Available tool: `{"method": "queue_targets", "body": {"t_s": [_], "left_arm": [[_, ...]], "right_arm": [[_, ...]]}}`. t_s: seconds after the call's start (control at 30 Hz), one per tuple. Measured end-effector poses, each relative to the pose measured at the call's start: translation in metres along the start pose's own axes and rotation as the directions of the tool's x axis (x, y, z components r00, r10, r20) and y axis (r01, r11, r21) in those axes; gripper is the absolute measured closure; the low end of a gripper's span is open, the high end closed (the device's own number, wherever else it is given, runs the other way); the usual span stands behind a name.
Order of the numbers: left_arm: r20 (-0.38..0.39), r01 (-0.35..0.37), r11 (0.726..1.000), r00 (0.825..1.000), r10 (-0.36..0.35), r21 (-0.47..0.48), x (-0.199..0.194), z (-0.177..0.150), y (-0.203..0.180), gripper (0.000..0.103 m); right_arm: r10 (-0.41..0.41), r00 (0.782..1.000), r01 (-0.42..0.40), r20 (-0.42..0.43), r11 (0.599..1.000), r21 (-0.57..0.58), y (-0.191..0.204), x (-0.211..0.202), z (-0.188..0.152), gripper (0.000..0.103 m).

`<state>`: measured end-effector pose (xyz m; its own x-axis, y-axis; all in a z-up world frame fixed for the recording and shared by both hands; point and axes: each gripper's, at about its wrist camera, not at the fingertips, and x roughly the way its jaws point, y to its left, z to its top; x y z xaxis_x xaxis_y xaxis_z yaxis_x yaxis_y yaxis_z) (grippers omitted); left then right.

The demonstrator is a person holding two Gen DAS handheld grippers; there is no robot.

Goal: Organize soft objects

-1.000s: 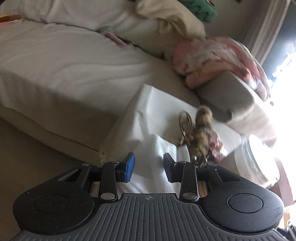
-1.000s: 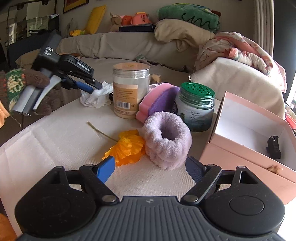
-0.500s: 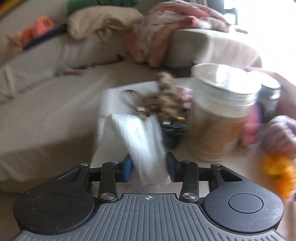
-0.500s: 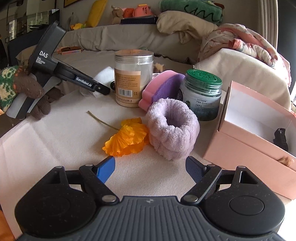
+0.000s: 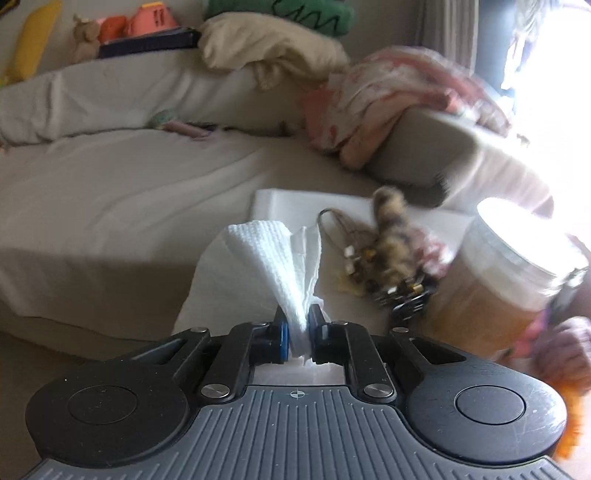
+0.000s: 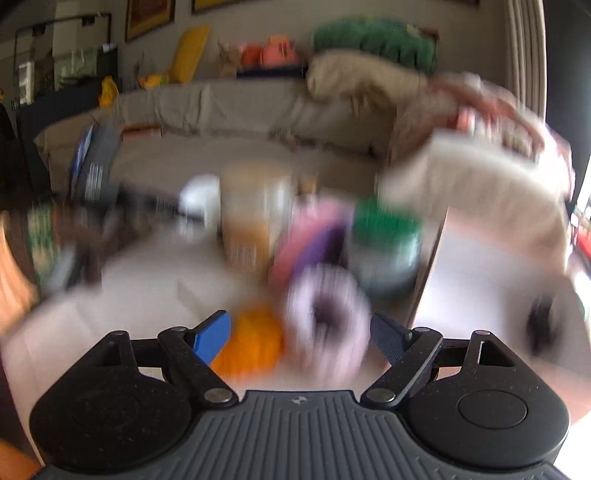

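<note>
Left gripper (image 5: 298, 325): clenched on white tissue (image 5: 273, 258) above the table's (image 5: 295, 206) edge. Right gripper (image 6: 300, 332): spread wide, empty; lilac scrunchie (image 6: 327, 314) and orange flower (image 6: 255, 343) beyond it heavily blurred.

A long beige sofa (image 5: 155, 110) runs behind the worktop (image 6: 122, 288), its back piled with cushions, a folded green blanket (image 5: 280, 14) and a pink patterned cloth (image 5: 388, 96). Framed pictures (image 6: 149, 16) hang on the wall; hard daylight floods in at the right
</note>
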<state>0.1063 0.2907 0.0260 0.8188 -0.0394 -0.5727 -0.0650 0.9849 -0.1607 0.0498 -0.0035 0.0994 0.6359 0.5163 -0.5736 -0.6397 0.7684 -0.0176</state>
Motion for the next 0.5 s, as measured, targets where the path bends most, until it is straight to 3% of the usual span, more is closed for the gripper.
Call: {"method": "queue_targets", "body": {"t_s": [0.1, 0.13, 0.2, 0.33, 0.43, 0.5], "left_arm": [[0.039, 0.052, 0.999, 0.998, -0.052, 0.000, -0.010, 0.001, 0.007, 0.091], [0.046, 0.064, 0.998, 0.997, -0.064, -0.011, -0.014, 0.001, 0.010, 0.091], [0.055, 0.086, 0.996, 0.995, -0.085, -0.033, -0.021, 0.000, 0.016, 0.091], [0.053, 0.121, 0.989, 0.992, -0.117, -0.087, -0.030, -0.001, 0.034, 0.091], [0.056, 0.169, 0.977, 0.985, -0.163, -0.132, -0.031, -0.001, 0.048, 0.091], [0.058, 0.188, 0.970, 0.982, -0.180, -0.157, -0.030, -0.002, 0.058, 0.091]], "right_arm": [[0.021, 0.999, -0.021, -0.032, 0.999, -0.029, 0.002, 0.005, 0.084, 0.019], [0.041, 0.996, -0.043, -0.084, 0.999, -0.026, 0.006, 0.018, 0.113, 0.019], [0.104, 0.968, -0.110, -0.230, 0.994, -0.015, 0.019, 0.059, 0.165, 0.022], [0.078, 0.871, -0.111, -0.486, 0.993, -0.039, 0.062, 0.160, 0.222, 0.036], [-0.009, 0.767, -0.080, -0.642, 0.991, -0.109, 0.094, 0.233, 0.224, 0.036], [-0.074, 0.728, -0.064, -0.681, 0.982, -0.176, 0.112, 0.266, 0.216, 0.038]]}}
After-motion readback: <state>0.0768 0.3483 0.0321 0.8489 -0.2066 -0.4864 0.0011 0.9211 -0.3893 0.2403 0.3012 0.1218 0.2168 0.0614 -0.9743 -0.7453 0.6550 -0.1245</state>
